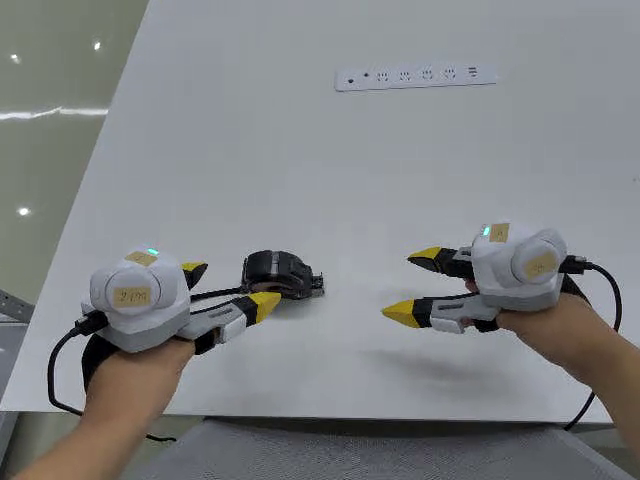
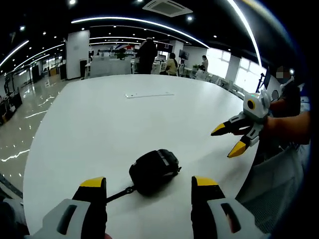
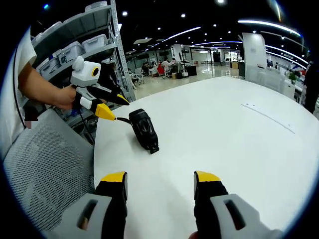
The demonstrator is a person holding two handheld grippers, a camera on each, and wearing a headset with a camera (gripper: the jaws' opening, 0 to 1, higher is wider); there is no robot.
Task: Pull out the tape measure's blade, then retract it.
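lying on the table [image 1: 300, 150], the tape measure [image 1: 282, 273] sits near the left tool [image 1: 230, 286], spread apart like the right tool [image 1: 412, 285].

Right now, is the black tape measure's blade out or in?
In: no blade extends from the black tape measure lying on the white table.

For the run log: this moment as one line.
left gripper open, near tape measure | right gripper open, apart | tape measure on table, not extended

Black tape measure [image 1: 281, 273], white table [image 1: 300, 150]
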